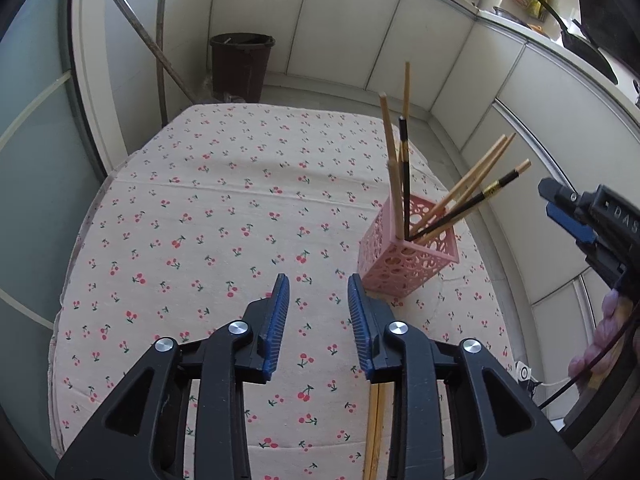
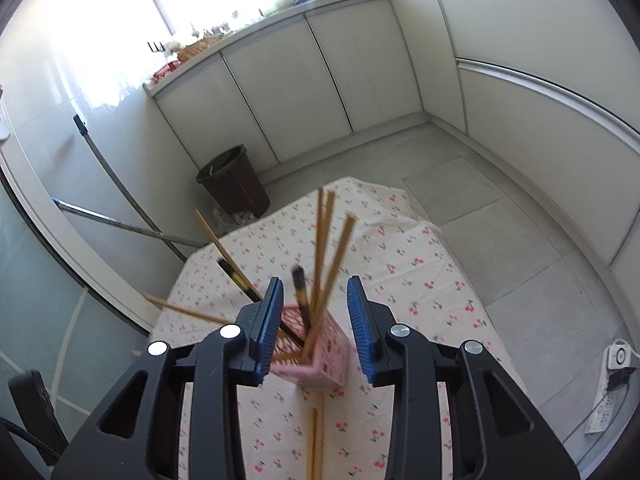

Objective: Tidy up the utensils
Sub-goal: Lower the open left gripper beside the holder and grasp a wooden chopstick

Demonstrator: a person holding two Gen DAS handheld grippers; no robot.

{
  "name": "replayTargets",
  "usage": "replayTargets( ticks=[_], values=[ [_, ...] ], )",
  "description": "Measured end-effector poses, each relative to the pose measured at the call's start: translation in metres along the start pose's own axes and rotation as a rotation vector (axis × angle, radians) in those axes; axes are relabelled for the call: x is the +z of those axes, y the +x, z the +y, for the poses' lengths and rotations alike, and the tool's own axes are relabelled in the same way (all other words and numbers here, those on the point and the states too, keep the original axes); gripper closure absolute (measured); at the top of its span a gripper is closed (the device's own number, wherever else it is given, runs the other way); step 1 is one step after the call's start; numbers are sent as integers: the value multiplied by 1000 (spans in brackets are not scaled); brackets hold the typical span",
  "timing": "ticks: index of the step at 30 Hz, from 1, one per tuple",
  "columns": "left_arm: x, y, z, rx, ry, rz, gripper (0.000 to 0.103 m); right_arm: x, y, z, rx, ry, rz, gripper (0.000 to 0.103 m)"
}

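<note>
A pink perforated holder (image 1: 408, 258) stands on the cherry-print tablecloth (image 1: 224, 216), with several wooden and black chopsticks (image 1: 466, 200) leaning in it. My left gripper (image 1: 318, 320) is open and empty, low over the cloth to the left of the holder. Two wooden chopsticks (image 1: 375, 432) lie on the cloth under its right finger. My right gripper (image 2: 316, 320) is open and empty above the holder (image 2: 316, 354); it also shows at the right edge of the left wrist view (image 1: 560, 208). The loose chopsticks (image 2: 314, 440) lie on the near side of the holder.
A dark waste bin (image 1: 241, 65) stands on the floor beyond the table, with mop handles (image 1: 160, 52) leaning on the wall beside it. White cabinets (image 2: 320, 80) line the room. A power strip (image 2: 608, 396) lies on the floor at the right.
</note>
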State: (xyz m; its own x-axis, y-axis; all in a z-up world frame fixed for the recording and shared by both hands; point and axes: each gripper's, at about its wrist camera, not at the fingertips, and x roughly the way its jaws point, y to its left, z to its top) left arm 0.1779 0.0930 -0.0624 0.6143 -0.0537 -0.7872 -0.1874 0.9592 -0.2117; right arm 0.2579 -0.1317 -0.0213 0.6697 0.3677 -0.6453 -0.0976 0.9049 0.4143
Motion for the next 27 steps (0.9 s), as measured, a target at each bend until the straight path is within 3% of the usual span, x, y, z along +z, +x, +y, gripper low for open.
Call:
replayTargets(
  ticks=[2,4,5,8,13,19,27],
  values=[
    [-3,5,-5,0,11,18,62,-13,2,-7,-39,-8,24,58],
    [-7,12,-10,2,19,38,50,-27,6,-16,-87,-7,51,32],
    [-9,16,-12,6,23,46,48,-34,9,-20,-115,-5,64,27],
    [-14,31,-20,28,50,82,43,-53,22,-33,-170,-4,142,26],
    [-21,58,-26,52,69,143,32,-70,38,-53,-198,35,268,7],
    [-28,92,-22,53,32,224,21,-89,47,-65,-261,24,385,7],
    [-32,130,-11,71,-32,328,19,-114,40,-90,-255,100,505,7]
  ],
)
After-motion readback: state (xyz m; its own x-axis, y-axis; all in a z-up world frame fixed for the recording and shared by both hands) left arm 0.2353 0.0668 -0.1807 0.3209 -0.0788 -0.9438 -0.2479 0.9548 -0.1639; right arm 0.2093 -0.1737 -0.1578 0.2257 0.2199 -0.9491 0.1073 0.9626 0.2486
